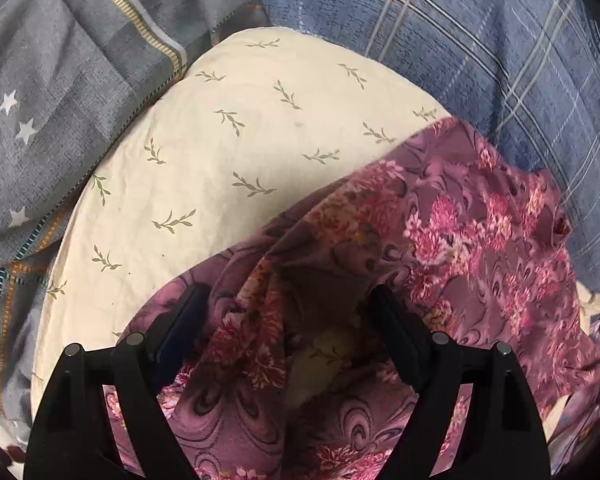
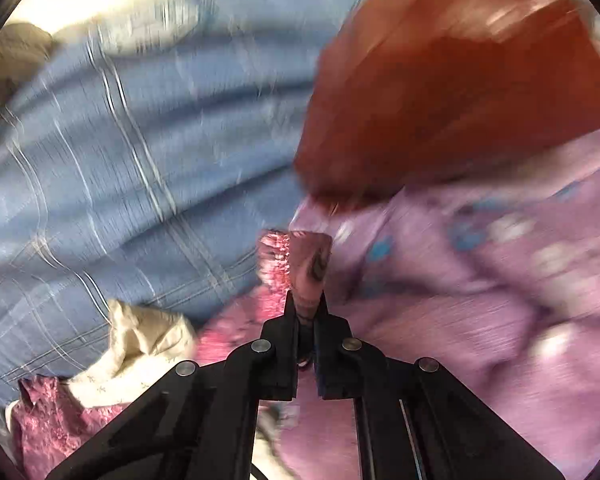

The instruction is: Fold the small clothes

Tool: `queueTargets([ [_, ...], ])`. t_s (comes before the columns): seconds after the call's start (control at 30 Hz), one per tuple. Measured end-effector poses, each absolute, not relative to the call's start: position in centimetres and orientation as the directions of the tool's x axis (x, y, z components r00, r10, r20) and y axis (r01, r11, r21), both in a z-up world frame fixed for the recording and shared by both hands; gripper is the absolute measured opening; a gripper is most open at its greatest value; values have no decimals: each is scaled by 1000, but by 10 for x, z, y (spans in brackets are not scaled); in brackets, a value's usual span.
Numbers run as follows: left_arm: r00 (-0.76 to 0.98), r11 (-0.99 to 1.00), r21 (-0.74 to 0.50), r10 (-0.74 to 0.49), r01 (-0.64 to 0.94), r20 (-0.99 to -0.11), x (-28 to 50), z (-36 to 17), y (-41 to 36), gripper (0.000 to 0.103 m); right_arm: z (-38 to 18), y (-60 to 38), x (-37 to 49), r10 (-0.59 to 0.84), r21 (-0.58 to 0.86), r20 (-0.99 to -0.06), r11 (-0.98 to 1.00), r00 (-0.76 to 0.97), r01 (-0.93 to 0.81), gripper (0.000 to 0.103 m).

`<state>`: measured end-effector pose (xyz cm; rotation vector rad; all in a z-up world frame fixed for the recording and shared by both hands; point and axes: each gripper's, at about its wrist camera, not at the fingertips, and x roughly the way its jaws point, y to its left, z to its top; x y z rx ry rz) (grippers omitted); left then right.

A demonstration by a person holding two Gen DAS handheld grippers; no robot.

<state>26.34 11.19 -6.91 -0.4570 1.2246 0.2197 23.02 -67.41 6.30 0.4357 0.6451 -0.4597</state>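
Observation:
A purple-pink floral garment (image 1: 440, 240) lies rumpled over a cream pillow (image 1: 228, 132) with leaf print. My left gripper (image 1: 288, 300) is open, its jaws spread wide with a fold of the floral cloth lying between them. In the blurred right wrist view my right gripper (image 2: 306, 300) is shut on a corner of the floral garment (image 2: 300, 264), which sticks up between the jaws. More of the floral cloth shows at the lower left (image 2: 52, 420).
A blue plaid bedcover (image 1: 460, 40) lies behind the pillow and shows in the right wrist view (image 2: 120, 160). A grey star-print cloth (image 1: 52, 100) lies at left. A dark red cloth (image 2: 440, 100), a lilac patterned cloth (image 2: 500, 280) and cream fabric (image 2: 140, 340) lie around the right gripper.

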Motion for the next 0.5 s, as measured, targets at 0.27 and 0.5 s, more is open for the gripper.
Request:
queueTargets([
  [0.27, 311, 888, -216, -87, -407, -946, 266, -66, 115, 85, 94, -672, 190, -191, 373, -586, 799, 787, 472, 5],
  [0.5, 340, 838, -329, -186, -435, -922, 262, -64, 143, 85, 184, -516, 207, 141, 317, -424, 948, 895, 1, 6],
])
